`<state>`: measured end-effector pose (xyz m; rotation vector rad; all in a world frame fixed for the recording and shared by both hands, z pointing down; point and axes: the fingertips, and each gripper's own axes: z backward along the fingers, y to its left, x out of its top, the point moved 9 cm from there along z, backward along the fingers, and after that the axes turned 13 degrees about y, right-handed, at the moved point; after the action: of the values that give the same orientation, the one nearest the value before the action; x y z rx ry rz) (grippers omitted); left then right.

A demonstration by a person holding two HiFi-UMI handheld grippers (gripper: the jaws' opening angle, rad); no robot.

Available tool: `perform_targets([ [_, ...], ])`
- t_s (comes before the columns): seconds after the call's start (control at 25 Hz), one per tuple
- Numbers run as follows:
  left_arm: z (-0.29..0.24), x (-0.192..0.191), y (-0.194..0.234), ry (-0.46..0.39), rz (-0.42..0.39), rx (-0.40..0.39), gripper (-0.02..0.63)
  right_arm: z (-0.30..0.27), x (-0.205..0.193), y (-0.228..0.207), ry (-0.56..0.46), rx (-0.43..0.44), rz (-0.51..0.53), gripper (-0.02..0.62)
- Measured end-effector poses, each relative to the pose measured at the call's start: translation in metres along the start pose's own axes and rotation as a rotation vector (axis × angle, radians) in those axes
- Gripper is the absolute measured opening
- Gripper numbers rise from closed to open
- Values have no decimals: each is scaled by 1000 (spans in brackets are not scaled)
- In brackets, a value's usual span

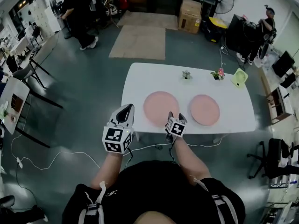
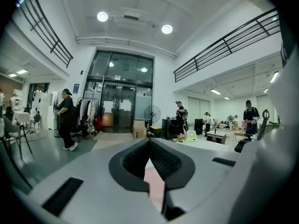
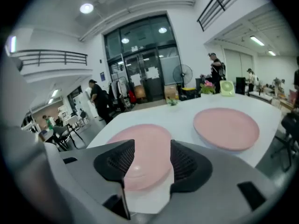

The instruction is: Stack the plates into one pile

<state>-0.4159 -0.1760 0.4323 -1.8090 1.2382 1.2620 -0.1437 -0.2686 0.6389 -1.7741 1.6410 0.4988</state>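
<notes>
Two pink plates lie side by side on the white table [image 1: 140, 78]: the left plate [image 1: 161, 107] [image 3: 140, 143] and the right plate [image 1: 204, 109] [image 3: 226, 127]. My right gripper [image 1: 176, 118] [image 3: 152, 146] hangs over the table's front edge at the left plate's near rim. Its jaws stand open, and the plate shows through the gap without touching the pads. My left gripper [image 1: 126, 108] [image 2: 149, 141] is off the table's front left corner, shut with its tips together and holding nothing. A pink sliver of plate [image 2: 154, 181] shows below its tips.
Two small flower pots [image 1: 187, 74] [image 1: 218, 73] and a green desk fan [image 1: 239, 77] stand along the table's far edge. People stand at the back left [image 1: 74, 13] and back right [image 1: 261, 31]. Cables [image 1: 56, 155] trail on the floor near my feet.
</notes>
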Motion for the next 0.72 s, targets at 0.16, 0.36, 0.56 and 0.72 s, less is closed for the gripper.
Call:
perform_targets([
  [0.16, 4, -7, 5, 16, 13, 24, 12, -25, -12, -16, 123, 8, -184, 241],
  [0.36, 7, -9, 9, 19, 18, 56, 12, -54, -23, -28, 255, 95, -440, 239],
  [0.56, 13, -10, 16, 15, 34, 106, 12, -73, -31, -30, 332, 154, -577, 230],
  [0.72, 21, -15, 22, 16, 50, 141, 12, -83, -34, -31, 354, 185, -675, 225],
])
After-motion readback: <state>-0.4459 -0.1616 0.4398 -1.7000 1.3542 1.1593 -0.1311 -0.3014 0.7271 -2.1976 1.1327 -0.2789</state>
